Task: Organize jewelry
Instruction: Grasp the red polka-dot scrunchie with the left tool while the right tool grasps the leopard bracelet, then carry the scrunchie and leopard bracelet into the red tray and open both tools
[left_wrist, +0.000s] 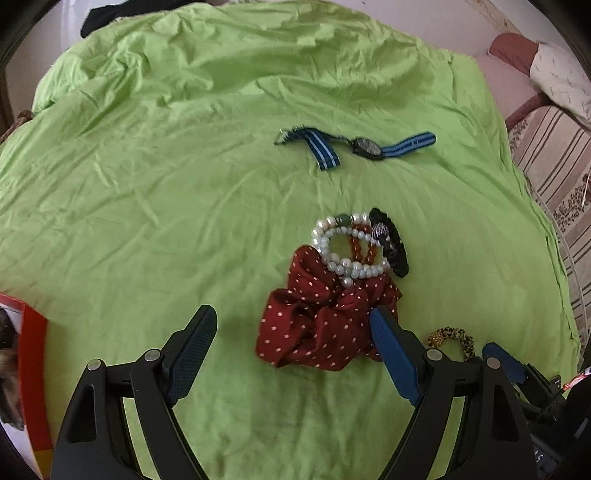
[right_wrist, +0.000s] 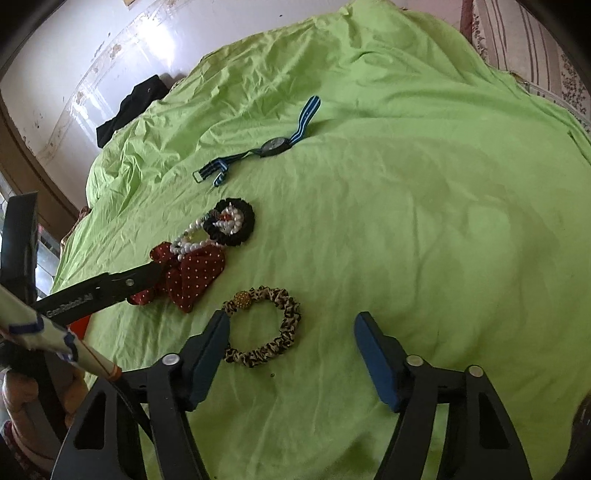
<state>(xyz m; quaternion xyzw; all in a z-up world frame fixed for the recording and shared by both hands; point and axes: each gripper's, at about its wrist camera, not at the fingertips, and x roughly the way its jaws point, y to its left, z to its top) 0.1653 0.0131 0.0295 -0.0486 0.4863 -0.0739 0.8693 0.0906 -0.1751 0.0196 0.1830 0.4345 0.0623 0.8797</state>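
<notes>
On the green bedsheet (left_wrist: 147, 184), left wrist view: left tongs (left_wrist: 291, 332) gape, released, about the red dotted scrunchie (left_wrist: 317, 325); pearl bracelets (left_wrist: 343, 251) overlap its far edge, with the watch (left_wrist: 365, 147) beyond. Right wrist view: right tongs (right_wrist: 291, 336), also released, frame the leopard scrunchie (right_wrist: 266, 325). Best lowered squarely, closing on fabric alone, sparing the sheet.

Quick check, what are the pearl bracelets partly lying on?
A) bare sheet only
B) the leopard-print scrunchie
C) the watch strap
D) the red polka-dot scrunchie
D: the pearl bracelets overlap the top edge of the red polka-dot scrunchie; the watch and leopard-print scrunchie lie apart.
</notes>
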